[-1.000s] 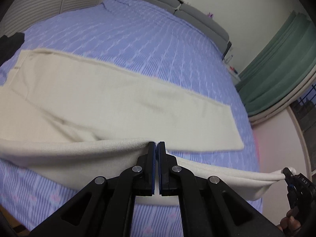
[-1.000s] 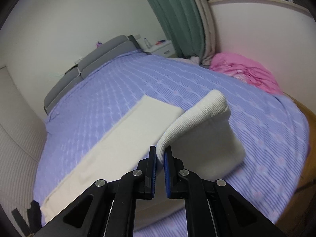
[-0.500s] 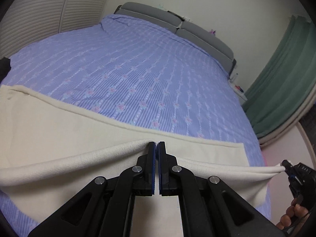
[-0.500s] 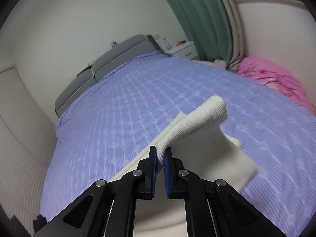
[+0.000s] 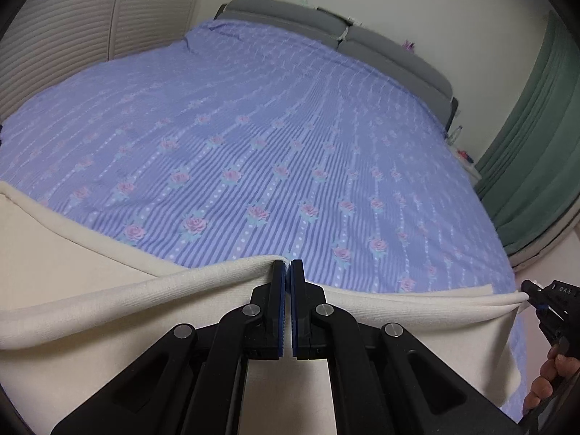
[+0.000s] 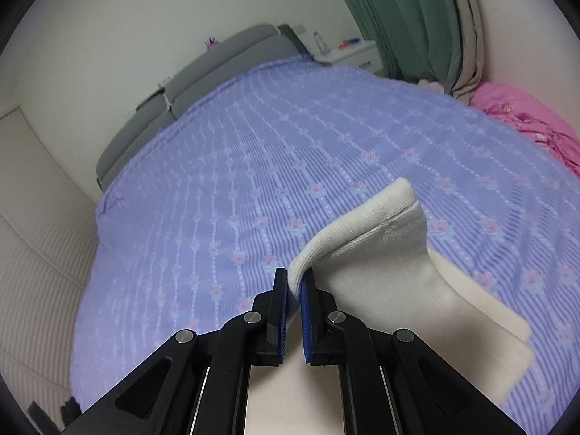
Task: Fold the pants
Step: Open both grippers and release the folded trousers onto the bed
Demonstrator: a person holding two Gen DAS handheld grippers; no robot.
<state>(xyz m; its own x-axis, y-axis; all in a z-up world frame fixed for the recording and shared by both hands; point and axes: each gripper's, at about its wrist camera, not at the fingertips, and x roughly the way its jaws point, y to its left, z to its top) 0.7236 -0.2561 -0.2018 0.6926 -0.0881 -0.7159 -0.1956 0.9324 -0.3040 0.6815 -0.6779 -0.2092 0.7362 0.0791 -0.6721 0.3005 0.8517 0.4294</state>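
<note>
Cream knit pants (image 5: 90, 308) lie across the near part of a bed with a purple flowered cover (image 5: 272, 127). My left gripper (image 5: 289, 266) is shut on the long edge of one pant leg, held taut over the leg beneath. At the right rim of the left wrist view my right gripper (image 5: 529, 288) pinches the same edge at the cuff, with a person's fingers below it. In the right wrist view my right gripper (image 6: 294, 277) is shut on the ribbed cuff of the pants (image 6: 380, 232). The lifted leg's edge nearly meets the far edge of the lower leg.
A grey headboard (image 5: 362, 40) stands at the far end of the bed. Green curtains (image 6: 406, 18) hang on the right, with a nightstand (image 6: 348, 54) beside them. A pink blanket (image 6: 525, 123) lies at the bed's right edge. A ribbed white wardrobe (image 5: 72, 25) is on the left.
Both grippers have carried the lifted pant leg away from me across the lower leg. Much of the lower leg was showing before; now the held edge nearly reaches its far edge.
</note>
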